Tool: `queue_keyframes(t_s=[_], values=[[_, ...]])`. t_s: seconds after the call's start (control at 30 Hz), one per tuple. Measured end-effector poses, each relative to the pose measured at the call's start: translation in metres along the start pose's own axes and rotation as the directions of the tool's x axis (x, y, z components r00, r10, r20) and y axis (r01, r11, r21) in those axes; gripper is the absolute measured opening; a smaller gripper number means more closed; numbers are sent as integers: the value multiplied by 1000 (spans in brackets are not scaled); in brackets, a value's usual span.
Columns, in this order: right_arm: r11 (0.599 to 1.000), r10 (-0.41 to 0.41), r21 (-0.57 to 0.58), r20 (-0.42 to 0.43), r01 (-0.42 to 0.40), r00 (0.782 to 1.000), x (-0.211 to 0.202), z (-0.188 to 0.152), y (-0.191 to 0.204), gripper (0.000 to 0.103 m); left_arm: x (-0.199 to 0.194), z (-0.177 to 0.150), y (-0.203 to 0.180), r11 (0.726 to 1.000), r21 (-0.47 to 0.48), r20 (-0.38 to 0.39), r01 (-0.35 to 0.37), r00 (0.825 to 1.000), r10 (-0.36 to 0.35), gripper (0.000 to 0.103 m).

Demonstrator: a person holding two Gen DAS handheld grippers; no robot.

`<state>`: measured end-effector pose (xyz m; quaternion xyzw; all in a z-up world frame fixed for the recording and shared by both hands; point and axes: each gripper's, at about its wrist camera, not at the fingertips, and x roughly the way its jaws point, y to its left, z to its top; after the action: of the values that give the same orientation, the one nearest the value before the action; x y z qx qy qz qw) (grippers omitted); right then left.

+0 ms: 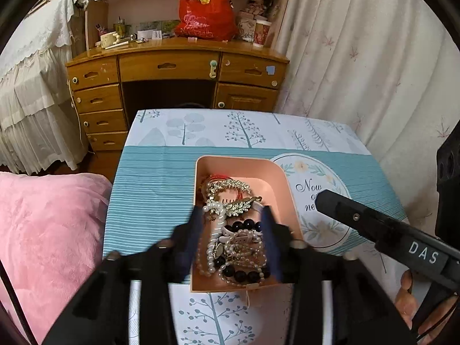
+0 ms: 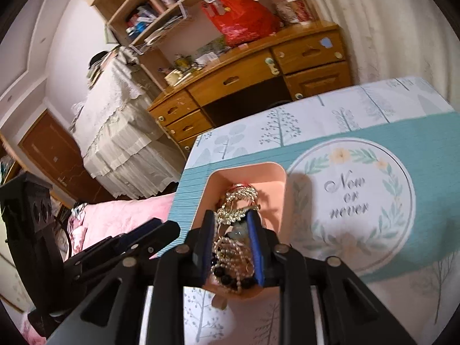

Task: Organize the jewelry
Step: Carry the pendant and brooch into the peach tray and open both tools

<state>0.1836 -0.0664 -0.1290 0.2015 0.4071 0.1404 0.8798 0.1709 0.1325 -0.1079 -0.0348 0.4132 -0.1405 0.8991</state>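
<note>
A pink tray sits on the tablecloth and holds a heap of jewelry: pearl strands, black beads, gold leaf hair clips. My left gripper is open, its blue-padded fingers straddling the heap just above it. My right gripper is open over the same tray, its fingers either side of the jewelry. The right gripper also shows at the right of the left wrist view. The left gripper shows at the lower left of the right wrist view.
The table wears a teal and white tree-print cloth with a round "Now or never" motif. A pink blanket lies to the left. A wooden desk with a red bag stands behind, curtains at right.
</note>
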Motion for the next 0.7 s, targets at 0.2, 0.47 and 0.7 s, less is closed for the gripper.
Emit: queue_keyframes(t_s=[0.2,0.47,0.7], values=[[994,-71,76,-40,74,997,-27,-7,-10,76,-23,-8,-6,997,-5,-88,-76,993,75,89],[965,-220,55,-369,257,903,-57,-79,-51,89,-39,-79,-28,972,-5,-361,-233,907,216,96],[927,-332,-17,-508,376,795,-124,-126,-109,90,-25,-110,-104,911,104,-511,-398,765,393,96]])
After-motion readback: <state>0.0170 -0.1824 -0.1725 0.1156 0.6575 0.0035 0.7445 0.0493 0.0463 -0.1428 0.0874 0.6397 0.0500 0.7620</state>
